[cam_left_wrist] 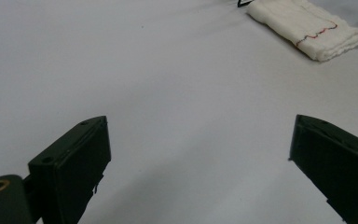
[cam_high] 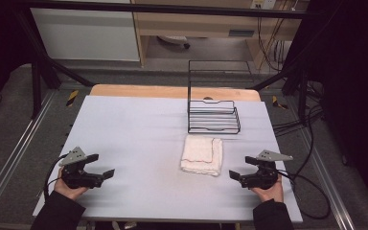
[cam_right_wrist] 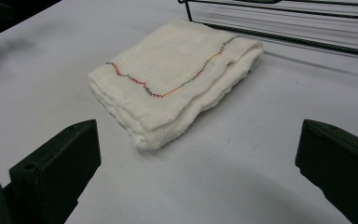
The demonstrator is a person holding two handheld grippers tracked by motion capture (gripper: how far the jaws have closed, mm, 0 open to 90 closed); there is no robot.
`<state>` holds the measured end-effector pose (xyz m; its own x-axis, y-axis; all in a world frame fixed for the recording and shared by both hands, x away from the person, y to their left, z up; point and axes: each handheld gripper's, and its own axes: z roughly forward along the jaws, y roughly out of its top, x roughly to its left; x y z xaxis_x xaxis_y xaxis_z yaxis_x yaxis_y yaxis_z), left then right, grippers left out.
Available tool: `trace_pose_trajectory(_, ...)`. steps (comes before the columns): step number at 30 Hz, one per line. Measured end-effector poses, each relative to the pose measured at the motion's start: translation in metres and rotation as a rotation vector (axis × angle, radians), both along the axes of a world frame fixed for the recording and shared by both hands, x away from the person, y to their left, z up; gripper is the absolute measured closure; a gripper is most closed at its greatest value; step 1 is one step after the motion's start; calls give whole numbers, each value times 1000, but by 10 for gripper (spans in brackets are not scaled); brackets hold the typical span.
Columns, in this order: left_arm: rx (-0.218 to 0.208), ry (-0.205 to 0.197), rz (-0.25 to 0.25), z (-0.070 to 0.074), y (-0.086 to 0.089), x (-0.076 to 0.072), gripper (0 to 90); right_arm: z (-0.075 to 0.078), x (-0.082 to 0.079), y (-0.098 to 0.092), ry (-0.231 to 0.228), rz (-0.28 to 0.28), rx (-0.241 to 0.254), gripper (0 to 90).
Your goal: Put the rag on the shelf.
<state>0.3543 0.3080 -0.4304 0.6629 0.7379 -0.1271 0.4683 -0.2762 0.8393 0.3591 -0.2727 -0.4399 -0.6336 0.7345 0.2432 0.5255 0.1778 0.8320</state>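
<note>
Both the left gripper (cam_high: pixel 106 173) and the right gripper (cam_high: pixel 234 176) hold their fingers spread, empty; the folded towel (cam_right_wrist: pixel 177 88) hides its underside, and the wire rack (cam_right_wrist: pixel 279 23) is cut off at the frame's top.

We see a white cloth (cam_high: pixel 201 155) folded into a thick, squarish stack, lying flat on the table. A wavy line of red and multicoloured stitching runs along the edge of its top layer. It rests just in front of the wire rack (cam_high: pixel 213 115), apart from it
</note>
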Motion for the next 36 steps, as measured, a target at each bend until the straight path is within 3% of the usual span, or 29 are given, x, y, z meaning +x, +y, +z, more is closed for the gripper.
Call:
trace_pose_trajectory(20,22,-1,-10,-1,-10,0,49,0,0,1,1,6,-4,6)
trace_pose_trajectory(36,37,15,-49,1,-40,1,50,0,0,1,2,3,-8,5)
